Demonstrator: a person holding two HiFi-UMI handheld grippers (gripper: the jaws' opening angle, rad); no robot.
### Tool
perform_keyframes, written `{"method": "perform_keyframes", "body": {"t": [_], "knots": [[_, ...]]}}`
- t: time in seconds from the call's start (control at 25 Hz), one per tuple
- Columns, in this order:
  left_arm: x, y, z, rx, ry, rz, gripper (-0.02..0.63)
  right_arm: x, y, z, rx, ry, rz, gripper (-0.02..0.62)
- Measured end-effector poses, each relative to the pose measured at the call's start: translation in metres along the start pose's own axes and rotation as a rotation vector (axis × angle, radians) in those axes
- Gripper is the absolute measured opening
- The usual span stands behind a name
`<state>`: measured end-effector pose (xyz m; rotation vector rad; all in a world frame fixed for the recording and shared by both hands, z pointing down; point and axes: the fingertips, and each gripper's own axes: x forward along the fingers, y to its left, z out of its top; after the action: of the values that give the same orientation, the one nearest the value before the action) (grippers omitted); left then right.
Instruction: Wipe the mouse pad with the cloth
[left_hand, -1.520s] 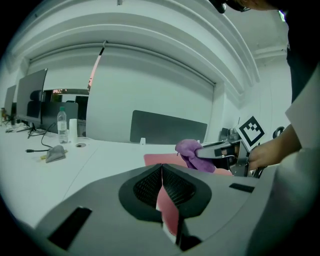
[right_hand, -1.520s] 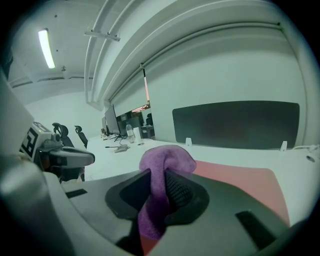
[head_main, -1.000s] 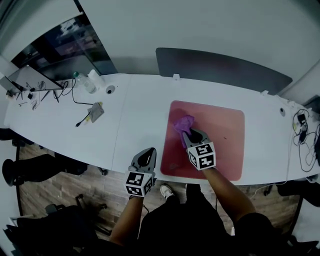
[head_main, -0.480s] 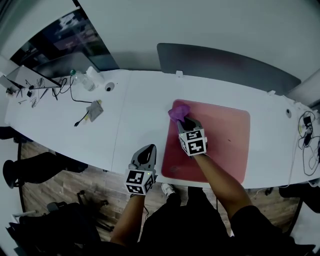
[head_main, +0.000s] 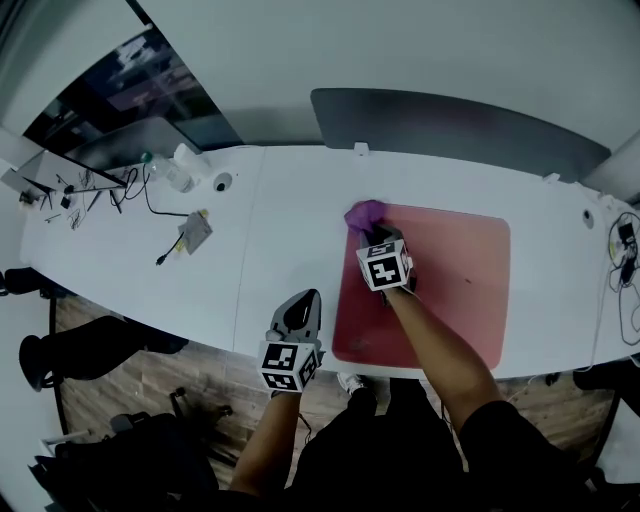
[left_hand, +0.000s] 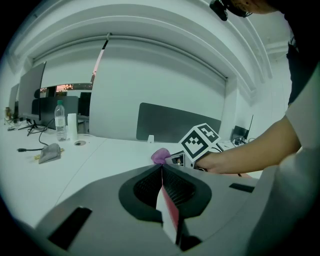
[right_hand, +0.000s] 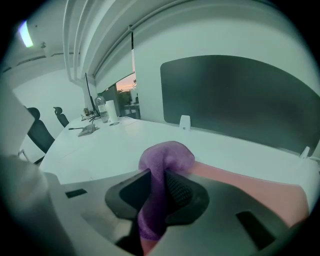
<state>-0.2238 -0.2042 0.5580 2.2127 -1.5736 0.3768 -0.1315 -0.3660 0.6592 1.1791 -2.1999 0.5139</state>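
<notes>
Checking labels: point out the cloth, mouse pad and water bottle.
cloth (head_main: 366, 213), head view, bunched purple top.
mouse pad (head_main: 460, 280), head view, bare middle.
water bottle (left_hand: 60, 126), left gripper view, body.

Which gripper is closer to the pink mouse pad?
Right. The right gripper is over the mouse pad at its far-left corner, holding the cloth; the left gripper hangs beside its near-left corner.

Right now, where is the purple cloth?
In the head view, the purple cloth is pinched in the right gripper at the far left corner of the pink mouse pad.
</notes>
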Motion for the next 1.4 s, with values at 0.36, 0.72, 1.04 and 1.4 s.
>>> {"method": "perform_keyframes", "body": {"t": [0.36, 0.72, 1.04, 1.4], "knots": [[0.018, -0.030, -0.009, 0.007, 0.045, -0.082, 0.021, -0.018, -0.046, -0.018, 0.031, 0.045, -0.099, 0.087], [0.041, -0.055, -0.013, -0.006, 0.079, -0.150, 0.021, -0.049, -0.107, -0.042, 0.095, 0.066, -0.203, 0.086], [0.063, -0.083, -0.014, 0.018, 0.098, -0.207, 0.021, -0.082, -0.169, -0.068, 0.162, 0.068, -0.296, 0.086], [0.083, -0.108, -0.002, 0.090, 0.101, -0.267, 0.021, -0.116, -0.232, -0.094, 0.203, 0.088, -0.401, 0.086]]}}
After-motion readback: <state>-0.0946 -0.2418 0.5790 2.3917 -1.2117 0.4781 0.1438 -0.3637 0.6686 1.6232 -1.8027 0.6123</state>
